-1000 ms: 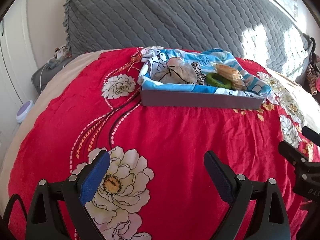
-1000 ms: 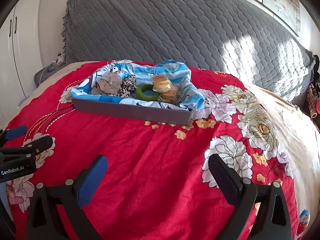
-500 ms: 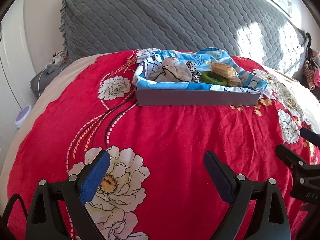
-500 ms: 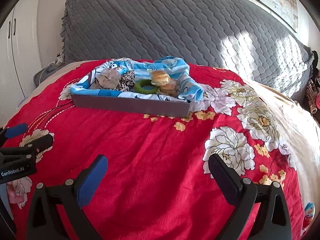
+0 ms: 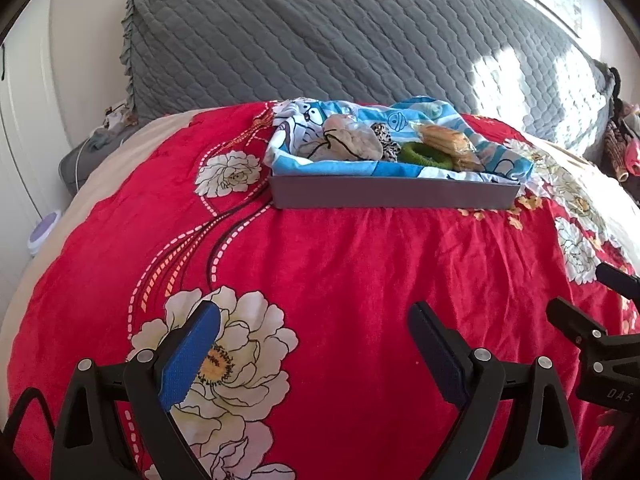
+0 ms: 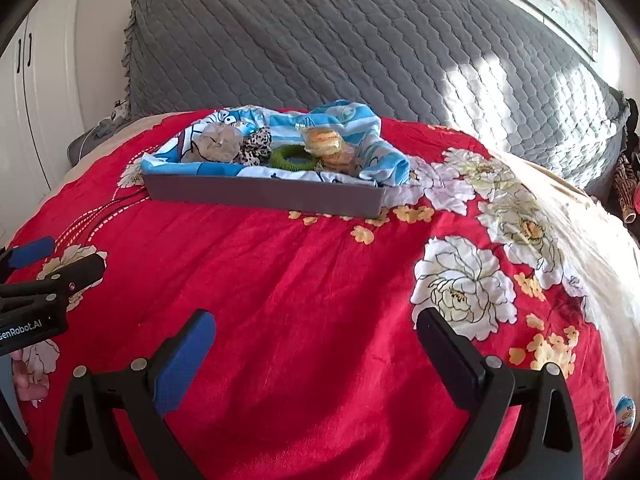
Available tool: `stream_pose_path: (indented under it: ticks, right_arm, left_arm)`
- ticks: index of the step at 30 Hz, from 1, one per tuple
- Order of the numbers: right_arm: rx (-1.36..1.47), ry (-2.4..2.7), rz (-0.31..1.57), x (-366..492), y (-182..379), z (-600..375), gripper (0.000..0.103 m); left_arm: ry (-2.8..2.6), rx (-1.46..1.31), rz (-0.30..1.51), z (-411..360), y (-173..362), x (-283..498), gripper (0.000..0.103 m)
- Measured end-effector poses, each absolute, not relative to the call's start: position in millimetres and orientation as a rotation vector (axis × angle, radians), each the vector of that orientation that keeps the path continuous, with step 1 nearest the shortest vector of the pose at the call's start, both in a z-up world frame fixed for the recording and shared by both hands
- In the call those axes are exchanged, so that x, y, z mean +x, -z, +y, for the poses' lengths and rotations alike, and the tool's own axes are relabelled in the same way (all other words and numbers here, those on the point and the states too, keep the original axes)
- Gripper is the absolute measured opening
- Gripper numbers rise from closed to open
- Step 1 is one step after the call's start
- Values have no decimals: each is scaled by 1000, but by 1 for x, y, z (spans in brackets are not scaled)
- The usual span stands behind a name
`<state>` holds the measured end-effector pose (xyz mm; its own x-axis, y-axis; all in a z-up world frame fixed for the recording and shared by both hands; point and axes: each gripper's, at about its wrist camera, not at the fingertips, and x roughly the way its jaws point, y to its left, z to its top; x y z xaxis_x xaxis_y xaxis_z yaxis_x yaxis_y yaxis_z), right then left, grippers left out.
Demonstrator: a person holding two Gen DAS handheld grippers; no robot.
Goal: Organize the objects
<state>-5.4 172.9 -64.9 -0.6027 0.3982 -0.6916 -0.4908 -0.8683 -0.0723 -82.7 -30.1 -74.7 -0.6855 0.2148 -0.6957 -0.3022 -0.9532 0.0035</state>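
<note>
both grippers, left gripper (image 5: 314, 344) and right gripper (image 6: 316, 346), hang spread and empty over the red bedspread (image 5: 340, 264).

compared with a second ago the grey tray (image 5: 394, 196) sits a little lower and flatter in each view, as if the grippers have tipped or lifted slightly; nothing in the tray has shifted. it stands near the grey headboard cushion (image 6: 360, 52), lined with a blue cartoon cloth (image 6: 372, 140), holding a beige pouch (image 5: 352, 142), a leopard-print scrunchie (image 6: 256, 146), a green ring (image 5: 426, 156) and wrapped snacks (image 6: 328, 146). with everything gathered there, this fits either a sorted tray or one about to be unpacked; a small wrapped item (image 6: 624, 414) lies apart at the bed's edge.
</note>
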Motion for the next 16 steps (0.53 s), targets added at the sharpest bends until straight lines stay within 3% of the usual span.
stream_pose_path:
  ticks: [16]
  right_arm:
    - [-1021,-2433,164,-5,71,171,102]
  left_arm:
    - [-2642,-1067,193,-30,88,-79,95]
